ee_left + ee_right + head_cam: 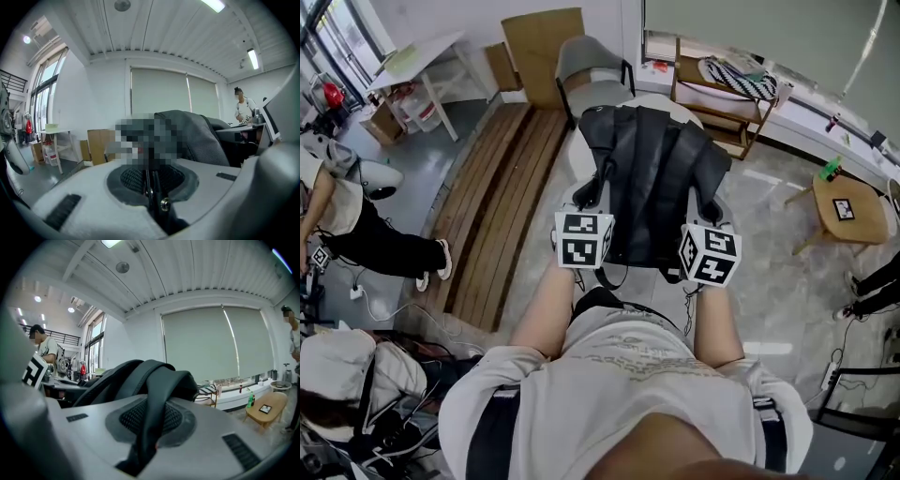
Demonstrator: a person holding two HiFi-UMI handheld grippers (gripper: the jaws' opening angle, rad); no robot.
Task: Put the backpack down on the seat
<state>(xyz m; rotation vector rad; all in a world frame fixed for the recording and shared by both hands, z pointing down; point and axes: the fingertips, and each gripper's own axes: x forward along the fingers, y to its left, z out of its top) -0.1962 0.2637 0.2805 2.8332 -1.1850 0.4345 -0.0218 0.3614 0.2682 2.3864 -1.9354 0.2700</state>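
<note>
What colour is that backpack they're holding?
The backpack is black; the head view shows it best.

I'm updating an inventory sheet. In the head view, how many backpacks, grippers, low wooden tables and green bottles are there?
Backpack: 1
Grippers (left gripper, right gripper): 2
Low wooden table: 1
Green bottle: 1
Total: 5

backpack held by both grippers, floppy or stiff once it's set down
Likely floppy: the backpack sags in soft folds, and its straps crease flat in the left gripper and right gripper. It may slump once released. Its flat body suggests it is light.
</note>
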